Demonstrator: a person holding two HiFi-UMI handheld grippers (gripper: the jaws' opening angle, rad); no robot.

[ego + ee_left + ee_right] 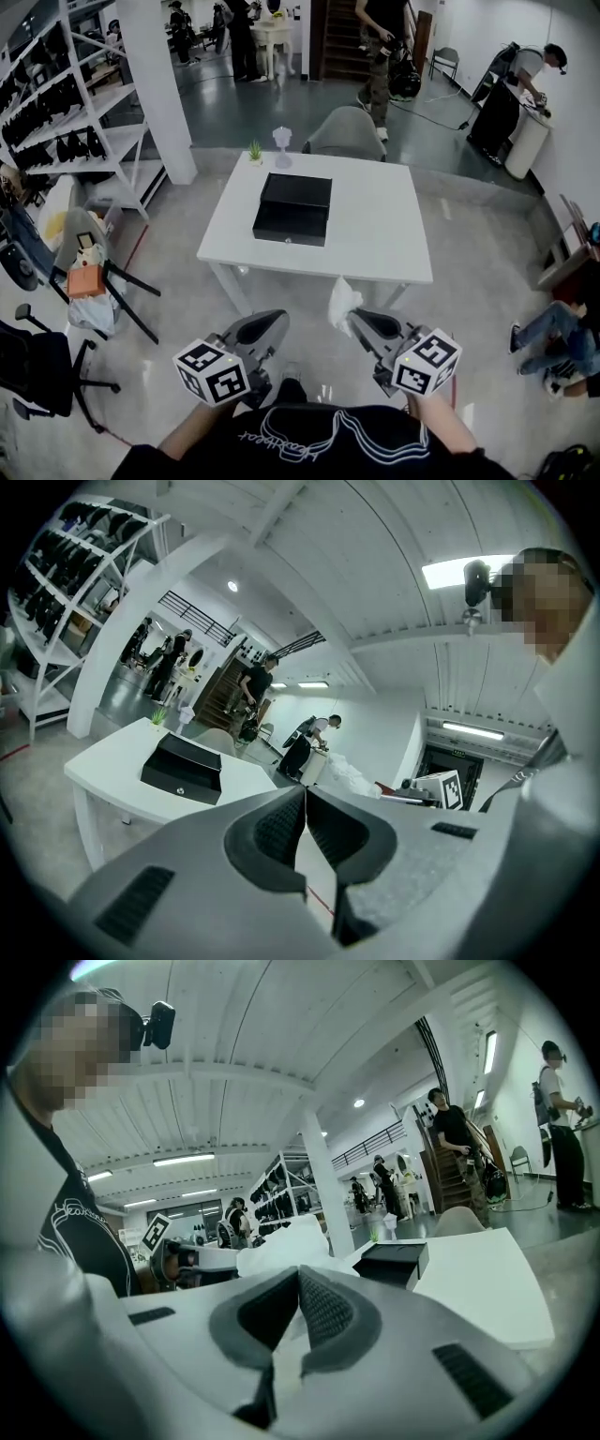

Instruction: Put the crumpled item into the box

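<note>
- Your right gripper [356, 323] is clamped shut on the crumpled item [342, 302]. It's pinching a thin bit, so the white wad pokes out past the jaw tips. Looks like a carry grip to me.
- Your left gripper [278, 323] has its jaws pressed together with nothing in them, so I guess it's just spare here.
- The box [293, 208] sits open toward the far side of the table [384, 248], ready to take the item.
- The item hangs just short of the table's near edge, well apart from the box.
</note>
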